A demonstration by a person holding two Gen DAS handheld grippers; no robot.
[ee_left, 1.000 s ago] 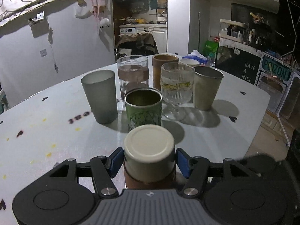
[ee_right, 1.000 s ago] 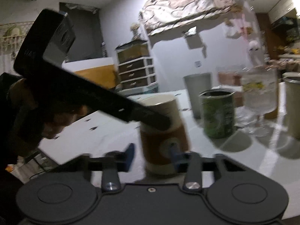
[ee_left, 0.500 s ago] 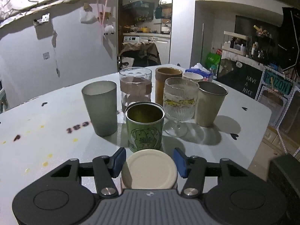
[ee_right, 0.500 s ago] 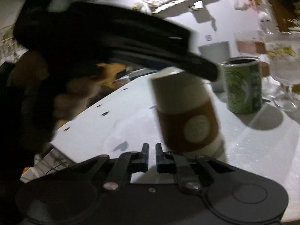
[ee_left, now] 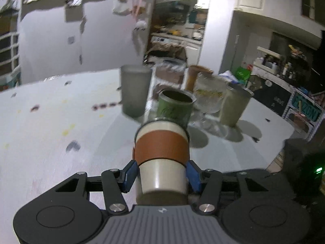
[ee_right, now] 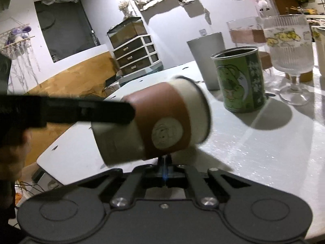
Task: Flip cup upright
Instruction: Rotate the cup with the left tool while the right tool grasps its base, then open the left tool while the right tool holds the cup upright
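The cup (ee_left: 161, 154) is cream with a brown sleeve. My left gripper (ee_left: 161, 174) is shut on its base end and holds it above the white table (ee_left: 50, 138), lying about level with its rim pointing away from me. In the right wrist view the cup (ee_right: 156, 122) hangs tilted, rim to the right, with the left gripper's black finger (ee_right: 85, 111) on it. My right gripper (ee_right: 165, 159) is shut and empty, just below and in front of the cup.
A cluster of upright cups stands beyond: a green tin (ee_left: 175, 106), a grey tumbler (ee_left: 135, 90), a stemmed ribbed glass (ee_left: 209, 99), a beige cup (ee_left: 235, 105), a clear glass and a brown cup behind. The table edge (ee_right: 61, 174) lies to the left in the right wrist view.
The left gripper has lifted the cup off the table and turned it from upside down to about level. The right gripper has closed and drawn back beneath it.
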